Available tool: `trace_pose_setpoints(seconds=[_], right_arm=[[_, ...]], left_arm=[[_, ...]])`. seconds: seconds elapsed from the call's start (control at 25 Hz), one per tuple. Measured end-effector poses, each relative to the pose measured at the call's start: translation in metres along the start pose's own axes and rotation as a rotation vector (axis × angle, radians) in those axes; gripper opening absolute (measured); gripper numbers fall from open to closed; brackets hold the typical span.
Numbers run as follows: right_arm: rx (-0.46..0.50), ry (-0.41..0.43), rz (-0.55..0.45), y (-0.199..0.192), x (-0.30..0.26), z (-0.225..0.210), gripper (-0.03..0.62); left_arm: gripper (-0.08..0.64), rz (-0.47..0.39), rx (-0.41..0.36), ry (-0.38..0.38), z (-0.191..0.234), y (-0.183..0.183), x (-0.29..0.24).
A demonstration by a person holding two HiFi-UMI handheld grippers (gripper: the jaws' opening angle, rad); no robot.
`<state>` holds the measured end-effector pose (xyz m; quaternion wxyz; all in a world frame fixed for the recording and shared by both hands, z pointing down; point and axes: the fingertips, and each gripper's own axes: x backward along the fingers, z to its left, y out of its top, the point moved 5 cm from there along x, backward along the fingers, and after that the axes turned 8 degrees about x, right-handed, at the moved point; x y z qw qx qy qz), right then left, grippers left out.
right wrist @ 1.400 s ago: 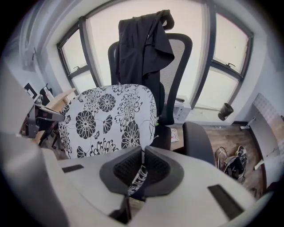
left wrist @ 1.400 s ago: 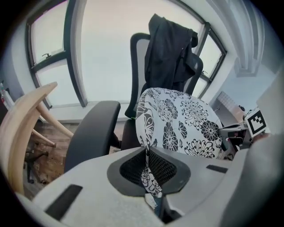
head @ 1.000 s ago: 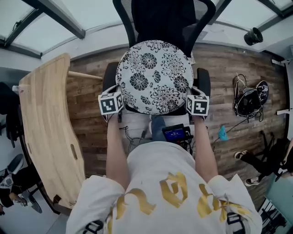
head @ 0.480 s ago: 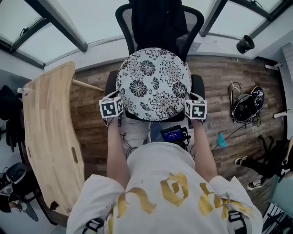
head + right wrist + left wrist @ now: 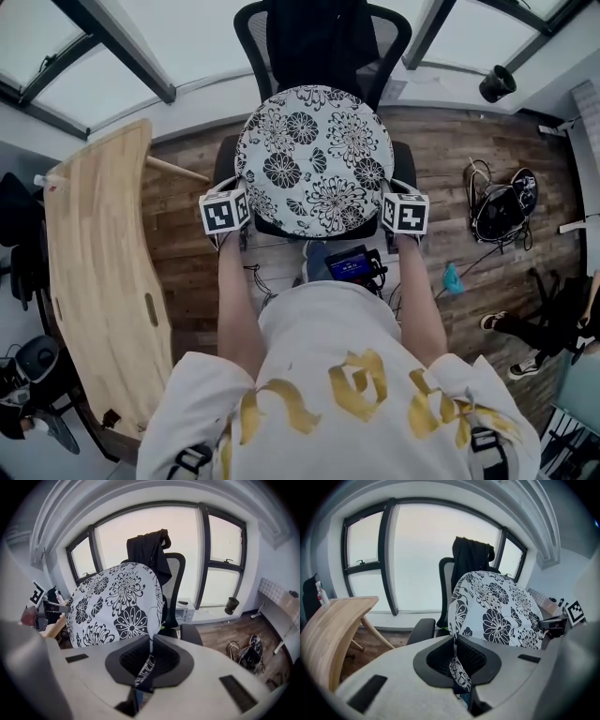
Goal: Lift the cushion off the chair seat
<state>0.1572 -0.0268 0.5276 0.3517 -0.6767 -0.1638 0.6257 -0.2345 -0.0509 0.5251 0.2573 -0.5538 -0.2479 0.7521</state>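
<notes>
Cushion (image 5: 314,159) clamped tight by left hand-held gripper (image 5: 454,643) and right hand-held gripper (image 5: 150,641).

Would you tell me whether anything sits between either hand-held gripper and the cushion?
No. The left hand-held gripper and the right hand-held gripper are each shut on the edge of the cushion; nothing visible lies between.

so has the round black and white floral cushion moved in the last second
Yes, slightly. In the head view the cushion has come up toward the camera and now hides a bit more of the black chair armrests, which stay put.
</notes>
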Motion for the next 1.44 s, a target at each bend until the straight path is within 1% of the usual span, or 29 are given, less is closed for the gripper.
trace_pose_setpoints(seconds=[0.16,0.32,0.44,0.6,0.8,1.04,1.28,1.44], right_arm=[[0.006,0.0,-0.004,0.003,0.001,0.001,0.023],[-0.045,0.02,-0.004,0.003,-0.003,0.001,0.023],[-0.054,0.016,0.002,0.0,-0.004,0.0,0.023],[-0.063,0.013,0.02,-0.007,-0.006,-0.002,0.023],[-0.078,0.018,0.019,-0.009,-0.006,-0.002,0.022],[-0.082,0.023,0.021,-0.005,-0.01,-0.001,0.021],[-0.076,0.022,0.033,-0.007,-0.011,-0.002,0.023],[-0.089,0.041,0.018,-0.005,-0.014,-0.003,0.021]], left_arm=[[0.021,0.0,0.003,0.003,0.001,-0.003,0.003],[0.021,0.004,0.015,0.002,-0.001,-0.002,0.002],[0.021,0.007,-0.005,-0.005,-0.006,0.0,-0.001],[0.021,0.002,-0.033,0.008,-0.006,-0.001,-0.003],[0.021,0.021,-0.036,0.005,-0.005,-0.004,-0.004],[0.021,-0.012,-0.046,0.013,-0.005,0.007,-0.004],[0.021,-0.004,-0.046,0.016,-0.004,0.003,-0.005],[0.021,-0.002,-0.043,0.026,-0.002,0.001,-0.008]])
